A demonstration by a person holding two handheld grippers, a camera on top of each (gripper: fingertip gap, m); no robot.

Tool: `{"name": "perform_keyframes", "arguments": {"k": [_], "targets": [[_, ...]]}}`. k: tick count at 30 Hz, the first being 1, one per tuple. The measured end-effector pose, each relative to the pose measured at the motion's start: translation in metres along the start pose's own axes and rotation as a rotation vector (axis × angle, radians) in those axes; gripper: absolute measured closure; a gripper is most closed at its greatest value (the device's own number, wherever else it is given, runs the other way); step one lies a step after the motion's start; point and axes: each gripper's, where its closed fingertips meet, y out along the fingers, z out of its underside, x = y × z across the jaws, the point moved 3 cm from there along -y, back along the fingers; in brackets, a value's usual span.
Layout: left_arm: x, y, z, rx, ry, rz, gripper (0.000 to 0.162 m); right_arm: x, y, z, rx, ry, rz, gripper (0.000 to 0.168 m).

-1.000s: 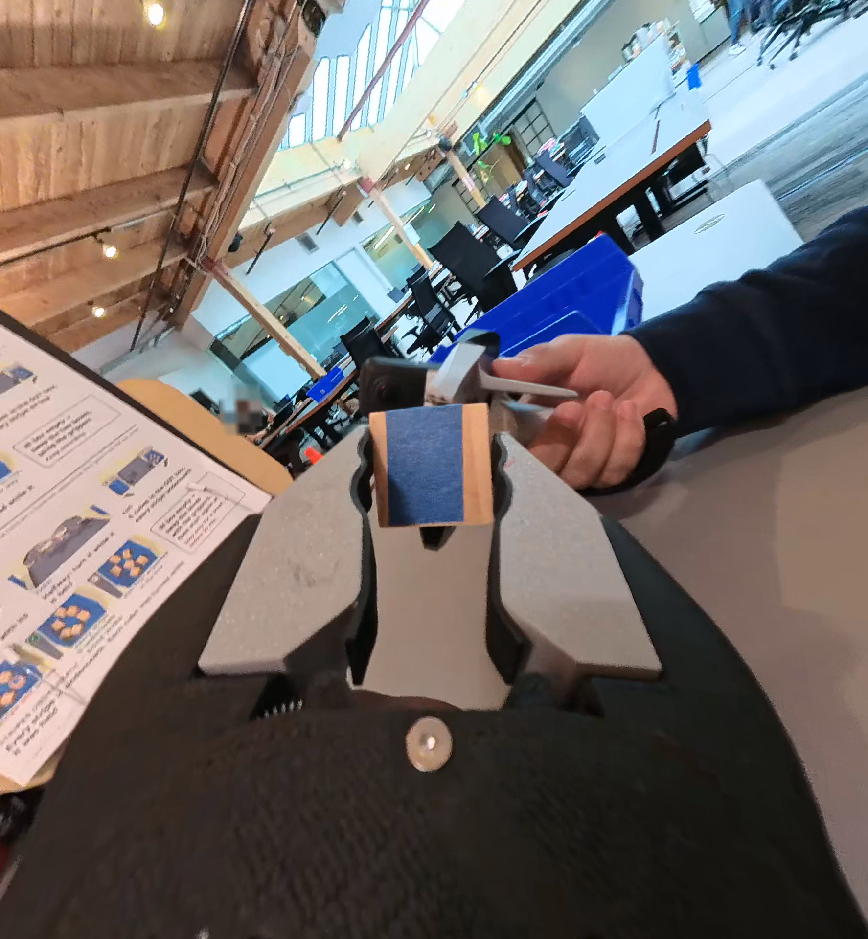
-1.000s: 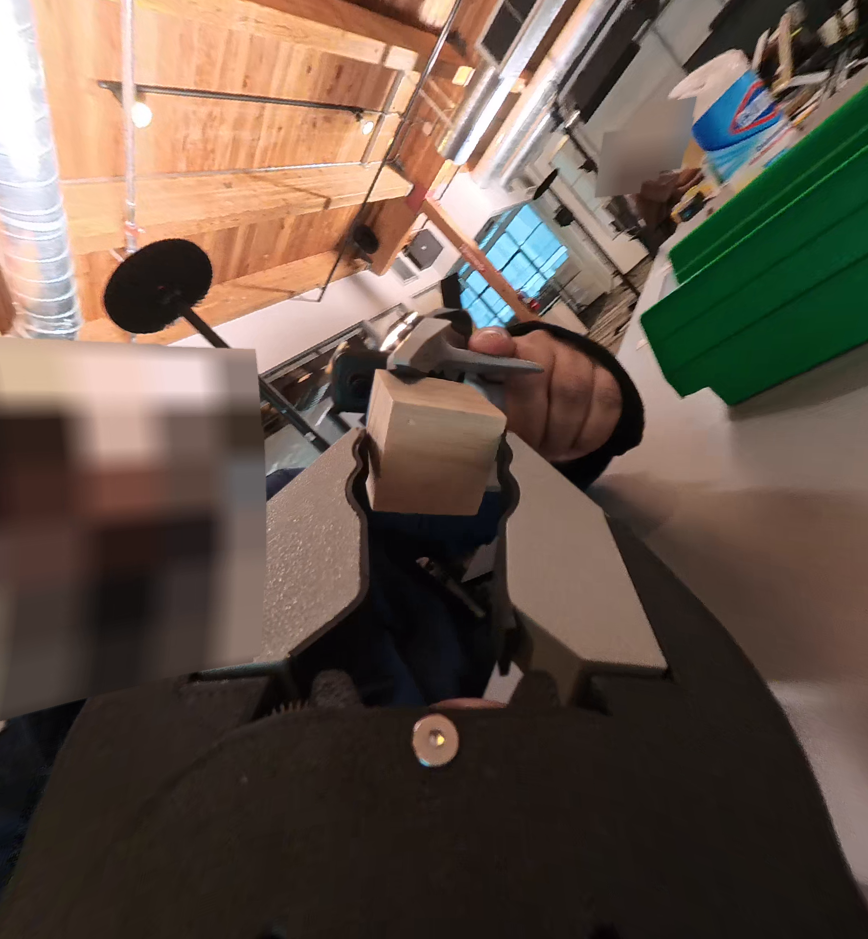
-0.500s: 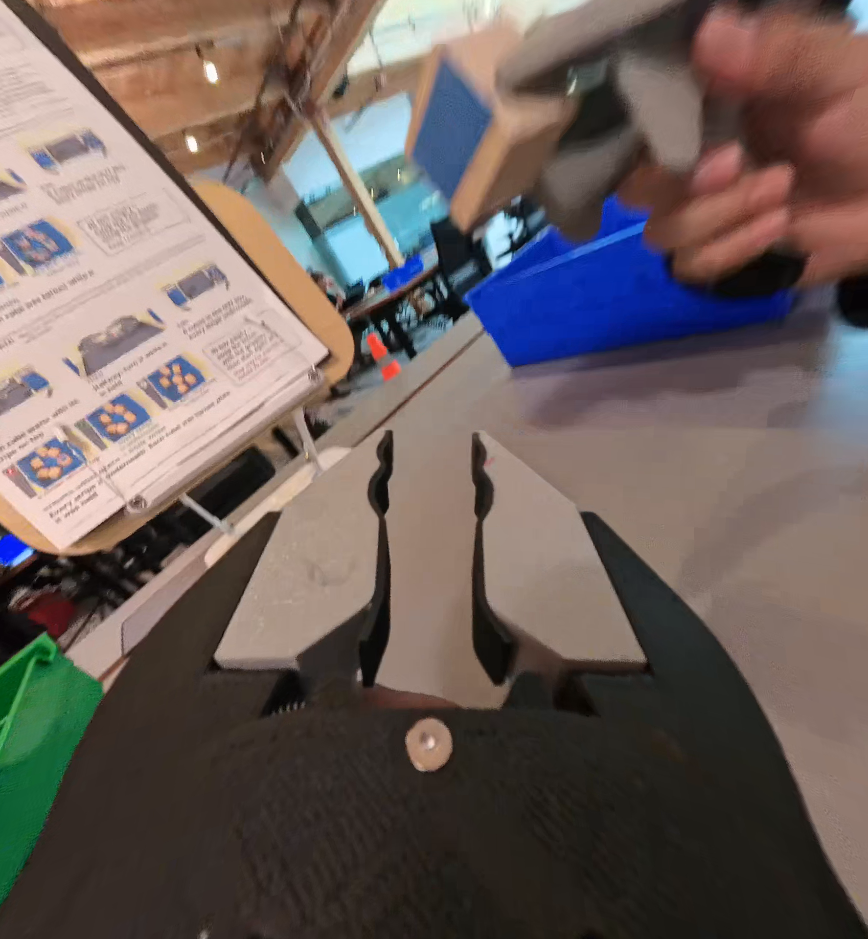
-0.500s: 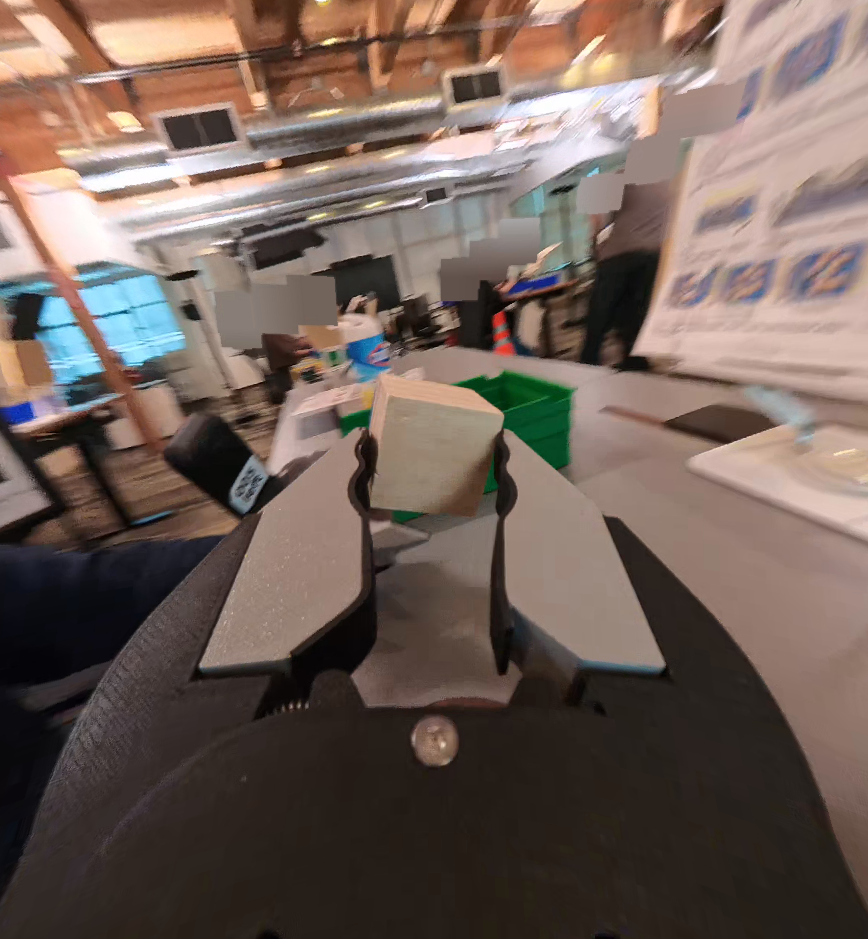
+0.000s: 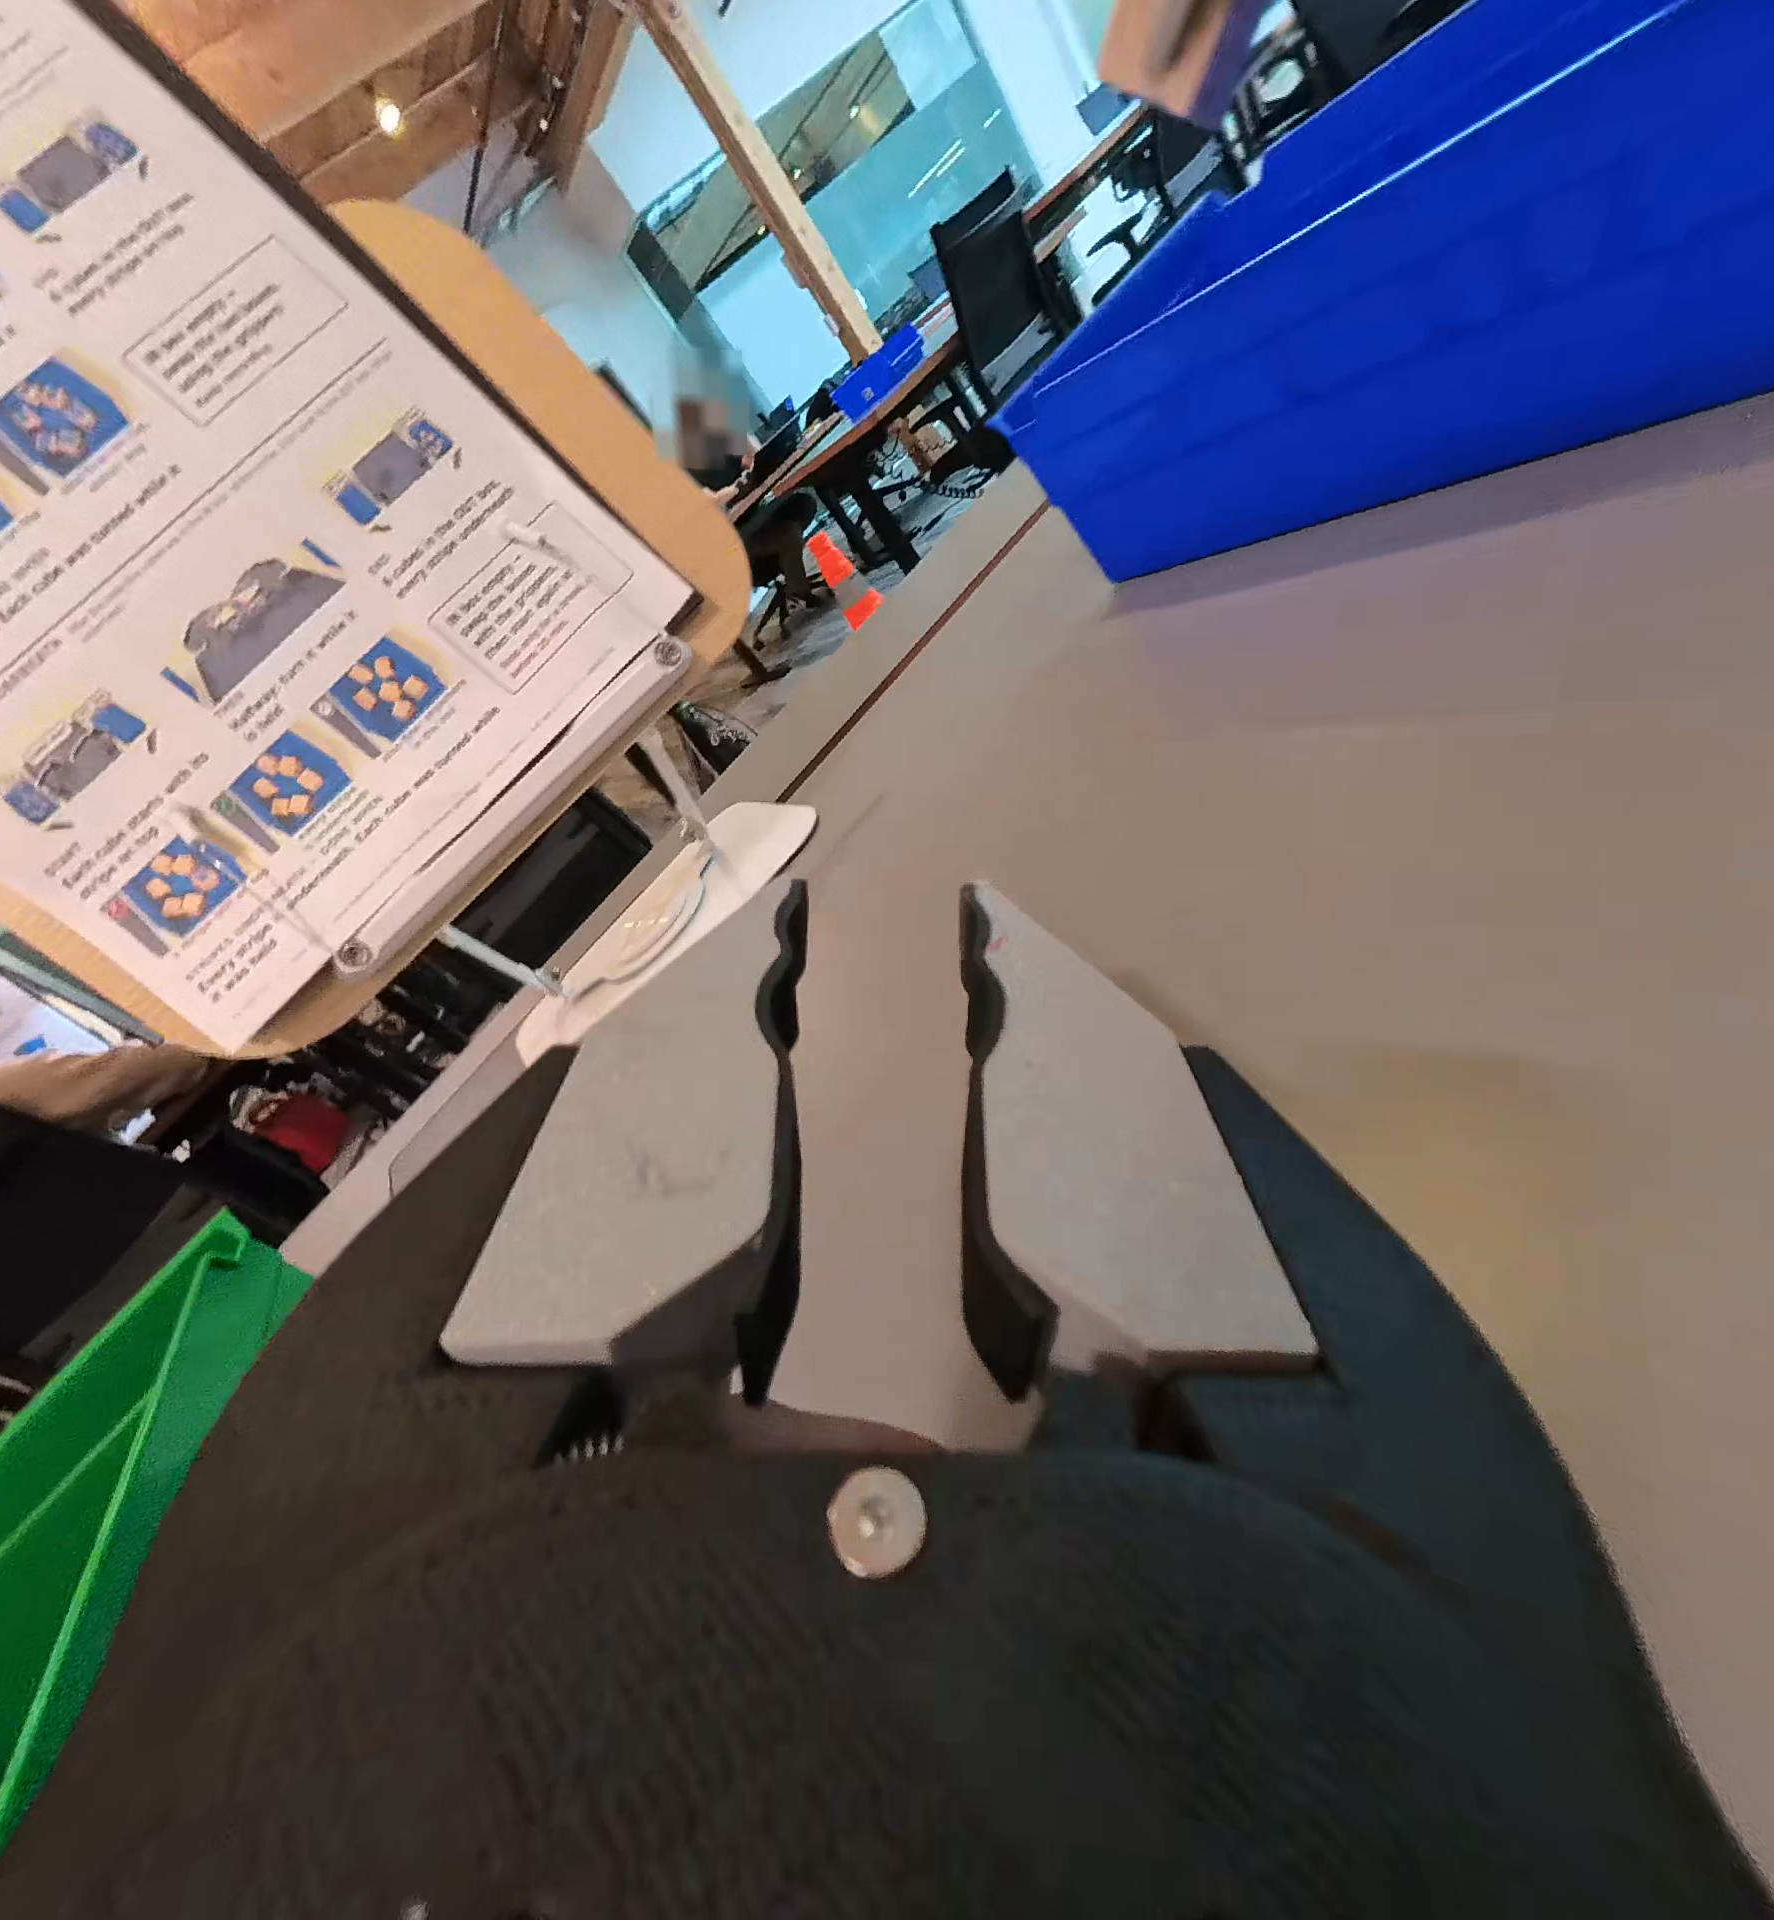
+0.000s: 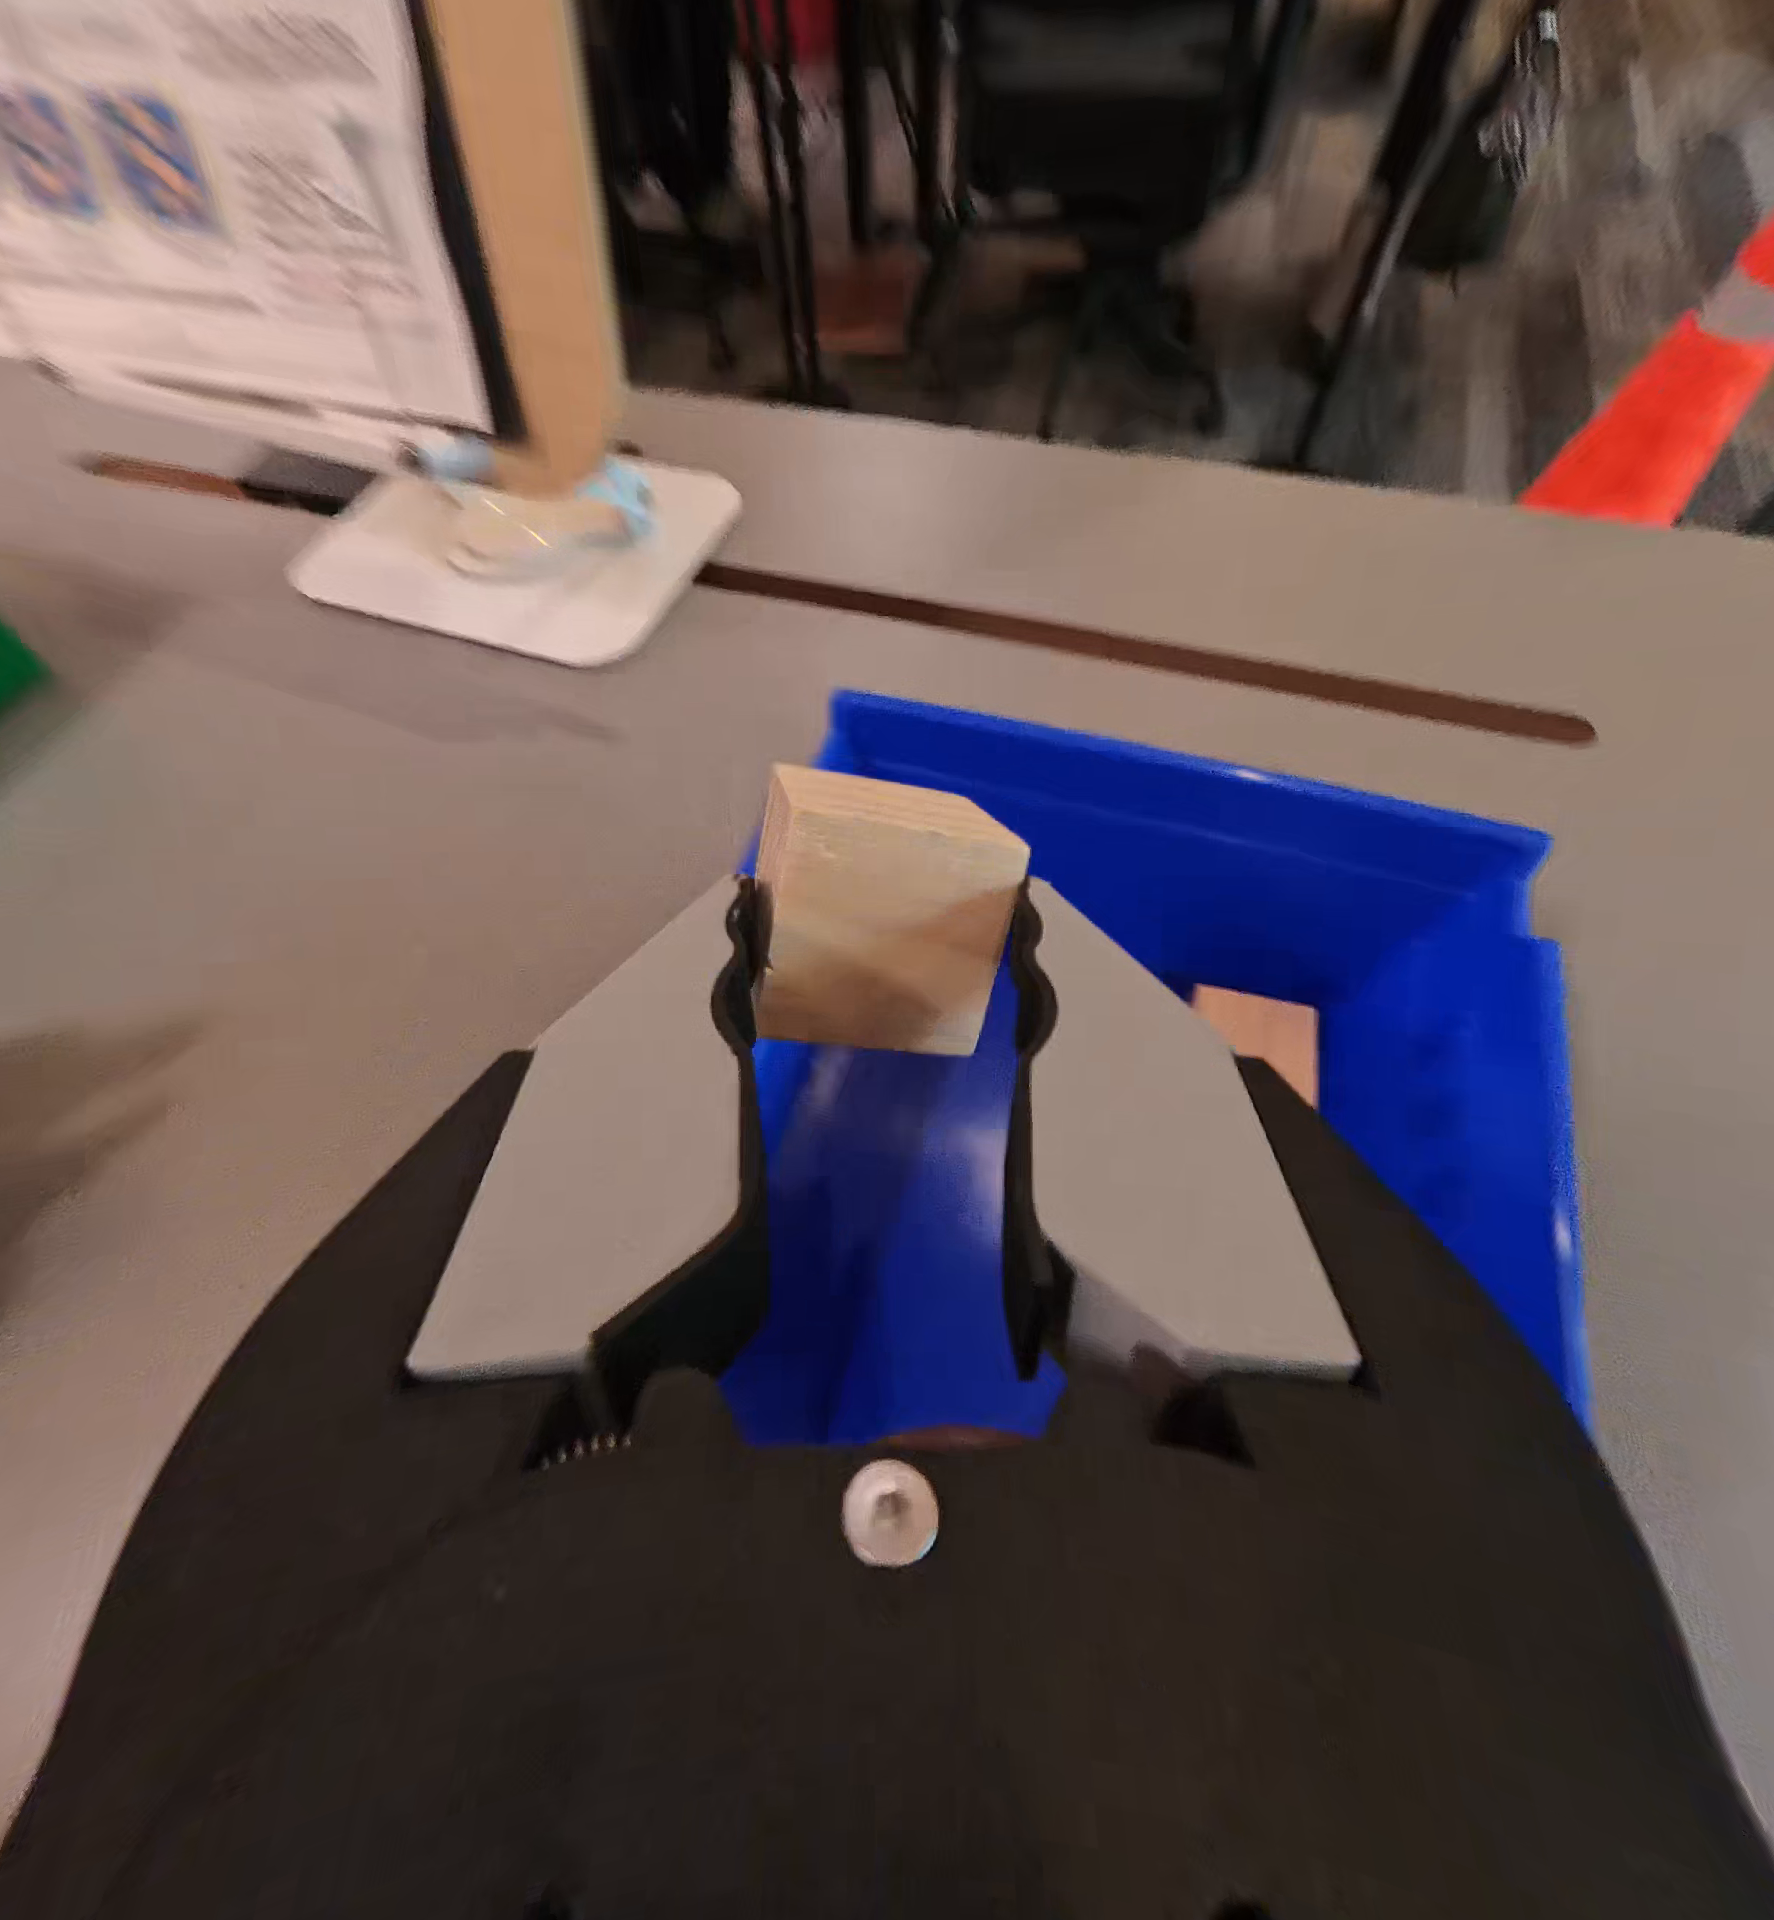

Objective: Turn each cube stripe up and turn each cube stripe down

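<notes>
My right gripper (image 6: 883, 914) is shut on a plain-sided wooden cube (image 6: 883, 909) and holds it above the blue bin (image 6: 1278, 862); no stripe shows on the faces I see. Another wooden cube (image 6: 1257, 1034) lies in the bin, partly hidden behind my right finger. My left gripper (image 5: 878, 935) is open and empty, low over the grey table (image 5: 1382, 831). In the left wrist view the blue bin (image 5: 1434, 343) stands at the upper right, and a blurred bit of the held cube (image 5: 1153, 47) shows at the top edge.
An instruction sheet on a brown clipboard stand (image 5: 239, 520) with a white base (image 5: 717, 883) stands at the table's far edge; it also shows in the right wrist view (image 6: 519, 561). A green bin (image 5: 83, 1507) is at the left. Orange cones (image 6: 1693, 384) stand on the floor beyond.
My left gripper let go of the blue-striped cube, which passed to the right gripper, and dropped toward the table. The right gripper swung down with the cube over the blue bin.
</notes>
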Motion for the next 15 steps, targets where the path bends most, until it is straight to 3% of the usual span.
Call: {"name": "perform_keyframes", "arguments": {"k": [7,15], "targets": [[0.003,0.006,0.013,0.055,-0.038,-0.005,0.136,-0.035,0.050,0.045,0.400,-0.079,0.117,0.122],[0.000,0.009,0.020,0.087,-0.017,0.001,0.137,-0.055,0.083,0.059,0.541,-0.116,0.211,0.122]]}}
